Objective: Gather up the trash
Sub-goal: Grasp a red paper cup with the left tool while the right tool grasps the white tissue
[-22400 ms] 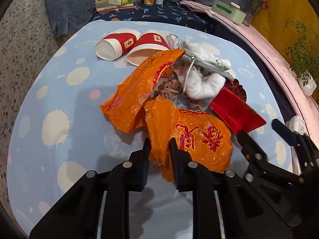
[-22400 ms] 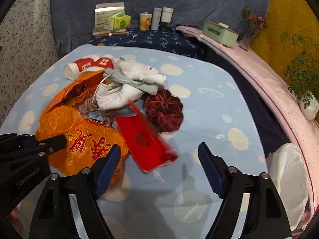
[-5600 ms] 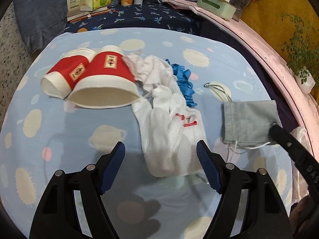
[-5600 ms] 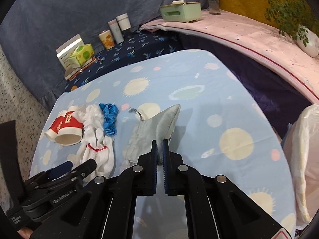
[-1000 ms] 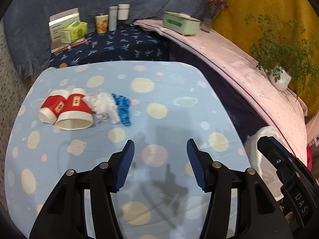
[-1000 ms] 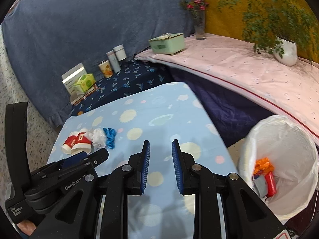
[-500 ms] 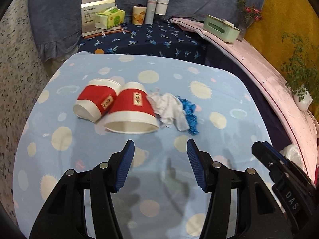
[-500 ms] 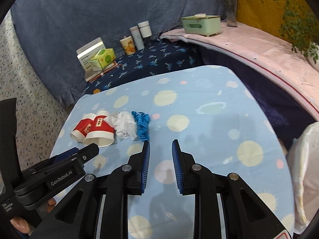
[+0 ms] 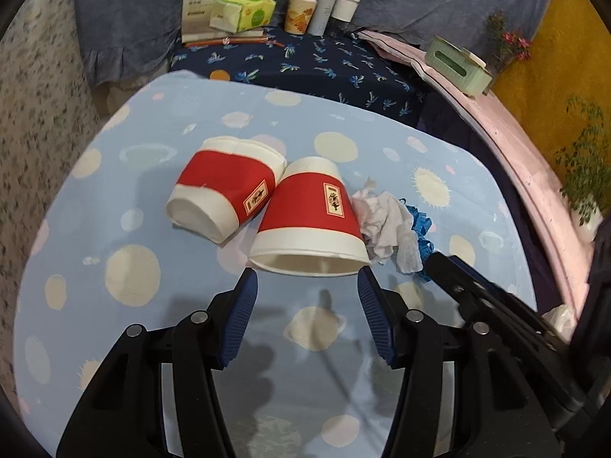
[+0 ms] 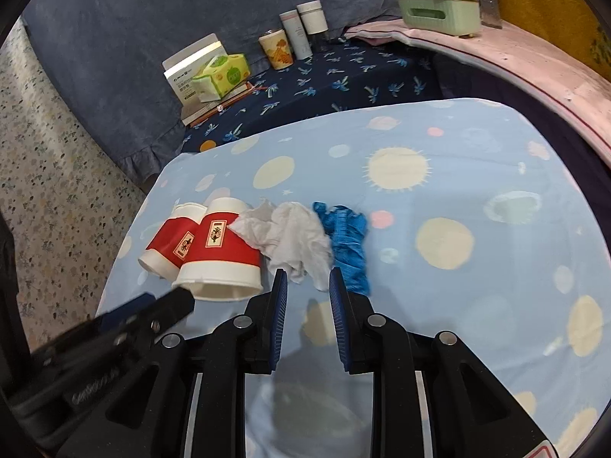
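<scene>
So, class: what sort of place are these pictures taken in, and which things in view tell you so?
Probably a home living space set up for tidying practice. A table under a blue sun-patterned cloth carries paper cups and crumpled tissue; behind it a draped sofa with a tissue pack, and a ledge with a potted plant.

Tissue pack [image 9: 244, 9], green box [image 10: 439, 11], plant [image 9: 586, 175]

Blue tablecloth [image 9: 160, 343] with suns and planets, bearing a short row of litter.
Just ahead of the left jaws, a red paper cup [image 9: 311, 225] on its side, mouth toward them; touching it on the left, a second cup [image 9: 225, 198]. Ahead of the right jaws, crumpled white tissue [image 10: 292, 236], with a blue crinkled strip [image 10: 349, 242] just right of them.
</scene>
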